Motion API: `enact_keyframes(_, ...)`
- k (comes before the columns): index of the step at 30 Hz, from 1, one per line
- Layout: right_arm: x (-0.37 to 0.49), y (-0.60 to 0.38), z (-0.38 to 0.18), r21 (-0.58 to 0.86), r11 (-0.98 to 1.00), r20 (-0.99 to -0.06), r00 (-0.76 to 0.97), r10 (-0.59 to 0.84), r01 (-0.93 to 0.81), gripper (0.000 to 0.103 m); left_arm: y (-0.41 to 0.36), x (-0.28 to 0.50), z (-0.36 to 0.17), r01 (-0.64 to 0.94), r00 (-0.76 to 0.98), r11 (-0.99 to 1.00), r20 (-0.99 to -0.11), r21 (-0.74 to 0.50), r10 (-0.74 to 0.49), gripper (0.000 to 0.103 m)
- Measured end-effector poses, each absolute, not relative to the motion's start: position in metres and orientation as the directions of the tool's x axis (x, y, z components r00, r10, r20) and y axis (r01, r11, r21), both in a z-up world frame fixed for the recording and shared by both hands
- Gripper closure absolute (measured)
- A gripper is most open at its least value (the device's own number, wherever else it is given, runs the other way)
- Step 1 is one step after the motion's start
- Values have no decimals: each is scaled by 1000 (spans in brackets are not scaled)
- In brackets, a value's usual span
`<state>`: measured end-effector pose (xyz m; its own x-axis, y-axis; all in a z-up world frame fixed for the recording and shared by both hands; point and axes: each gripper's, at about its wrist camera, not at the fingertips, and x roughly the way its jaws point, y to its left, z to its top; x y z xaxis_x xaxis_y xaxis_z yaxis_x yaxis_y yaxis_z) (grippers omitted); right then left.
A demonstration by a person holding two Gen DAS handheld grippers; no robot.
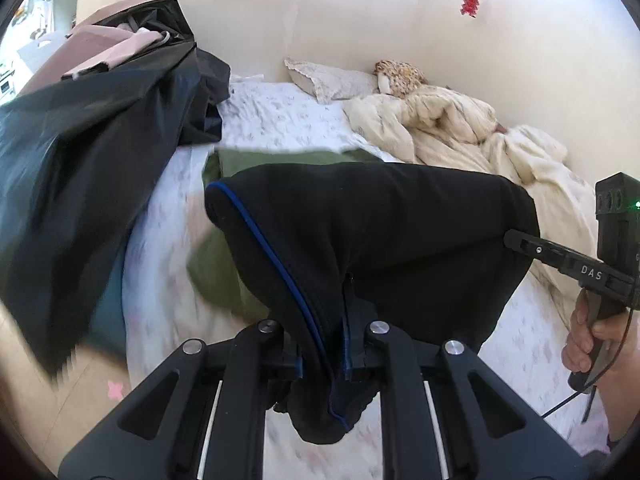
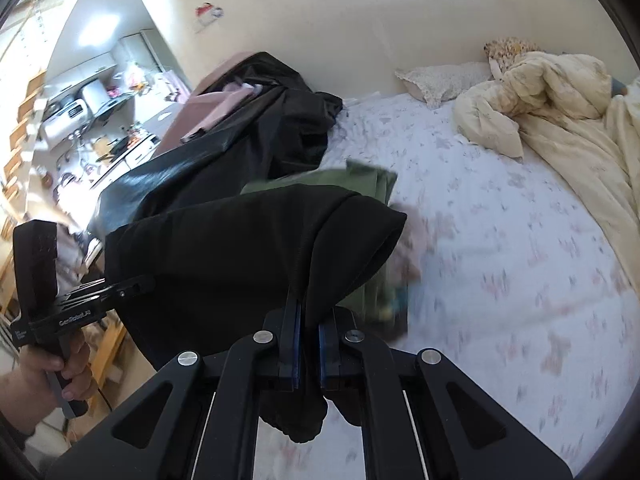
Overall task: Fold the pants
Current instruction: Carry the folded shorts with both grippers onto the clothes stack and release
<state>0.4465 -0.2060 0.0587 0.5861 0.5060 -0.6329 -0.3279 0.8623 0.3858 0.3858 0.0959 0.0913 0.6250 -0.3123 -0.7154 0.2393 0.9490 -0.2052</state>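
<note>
Black pants with blue piping hang in the air above the bed, stretched between both grippers. My left gripper is shut on one end of the pants, cloth bunched between its fingers. My right gripper is shut on the other end of the pants. The right gripper also shows at the right edge of the left wrist view, the left gripper at the left of the right wrist view. The pants hide the bed under them.
The bed has a white flowered sheet. Green folded cloth lies under the pants. A black garment pile with pink items sits at the left. A cream duvet and pillow lie by the wall.
</note>
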Motion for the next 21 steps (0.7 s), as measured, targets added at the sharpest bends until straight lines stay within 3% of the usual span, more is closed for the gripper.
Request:
enact_keyframes(5, 535, -187, 48, 368, 881, -690, 547, 473, -298, 98, 101, 466, 84, 221, 645, 960, -712, -174, -278, 92)
enact_keyframes(10, 594, -171, 24, 364, 900, -734, 522, 435, -239, 97, 107, 529, 42, 152, 550, 979, -812, -136, -198, 89)
enact_keyframes(13, 614, -155, 17, 290, 931, -760, 539, 364, -221, 97, 120, 544, 35, 68, 600, 991, -788, -118, -135, 88)
enact_keyframes(15, 619, -148, 12, 244, 945, -772, 547, 325, -217, 97, 125, 549, 30, 35, 599, 992, -792, -118, -115, 75)
enact_keyframes(16, 622, -146, 9, 223, 952, -780, 546, 304, -211, 92, 128, 551, 25, 6, 587, 997, -807, -76, -65, 53)
enact_keyframes(17, 623, -146, 7, 198, 959, -789, 548, 278, -201, 84, 131, 549, 24, -27, 587, 999, -809, -32, -10, 42)
enact_keyframes(18, 623, -147, 6, 164, 967, -801, 546, 245, -193, 75, 136, 546, 25, -74, 602, 997, -796, 15, 56, 41)
enact_keyframes(19, 622, -152, 7, 135, 976, -807, 551, 210, -173, 50, 141, 545, 28, -97, 609, 995, -790, 24, 79, 36)
enact_keyframes(20, 619, -159, 10, 115, 983, -805, 566, 177, -144, 34, 148, 543, 30, -110, 609, 994, -789, 13, 78, 28)
enact_keyframes(21, 616, -166, 14, 110, 987, -795, 585, 160, -120, 34, 153, 540, 32, -123, 607, 992, -791, 5, 80, 26)
